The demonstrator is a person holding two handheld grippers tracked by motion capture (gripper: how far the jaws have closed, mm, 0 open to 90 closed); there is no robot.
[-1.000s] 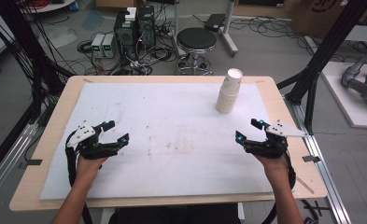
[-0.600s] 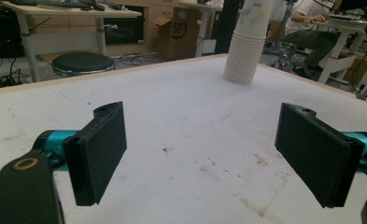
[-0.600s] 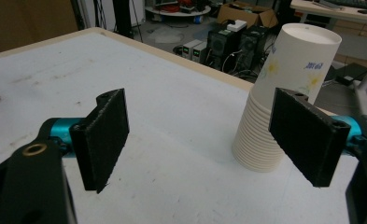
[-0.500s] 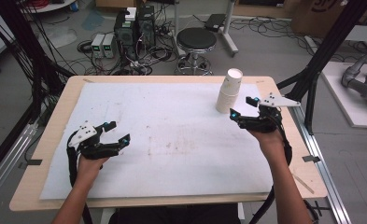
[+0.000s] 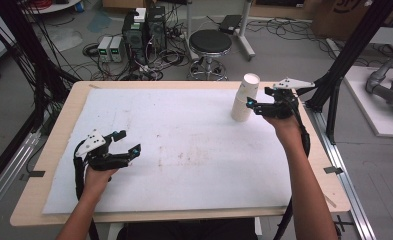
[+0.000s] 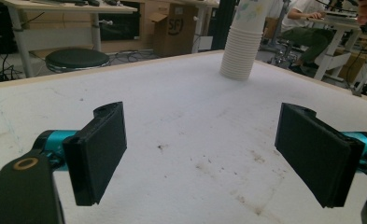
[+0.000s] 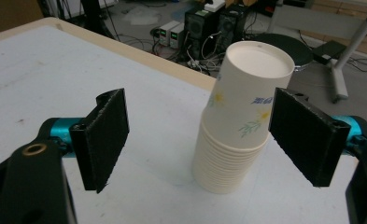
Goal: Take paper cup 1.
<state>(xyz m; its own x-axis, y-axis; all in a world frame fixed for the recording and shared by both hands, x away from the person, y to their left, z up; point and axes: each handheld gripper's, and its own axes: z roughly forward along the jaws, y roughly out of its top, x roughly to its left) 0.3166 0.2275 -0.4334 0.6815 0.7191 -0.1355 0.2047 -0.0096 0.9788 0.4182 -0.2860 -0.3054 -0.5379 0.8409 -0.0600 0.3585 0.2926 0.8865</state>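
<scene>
A stack of paper cups (image 5: 245, 98) is standing upside down on the white mat (image 5: 184, 145), near the mat's far right corner; the cups are nested closely, their rims forming tight rings near the bottom, and the top cup is showing small yellow and blue flower prints in the right gripper view (image 7: 239, 116); the stack is leaning slightly in the high view.

The right gripper (image 5: 264, 103) is hovering just beside the stack, on its right as seen from above; its jaws are spread wide, and in its own view the stack is sitting between them, closer to the right jaw, with that pad just beside the top cup; whether it is touching is not clear; nothing is being pinched.

The left gripper (image 5: 127, 143) is resting well apart from the stack, low over the near left part of the mat; its jaws are likewise standing wide open and holding nothing; in its own view the stack (image 6: 243, 44) is appearing far off, beyond the gap between the pads, with brown stains (image 6: 209, 161) dotting the mat in front.

Beyond the stack, past the far edge of the wooden table (image 5: 74, 97), a round black stool (image 5: 210, 42) is standing on the floor among cables and grey boxes.
</scene>
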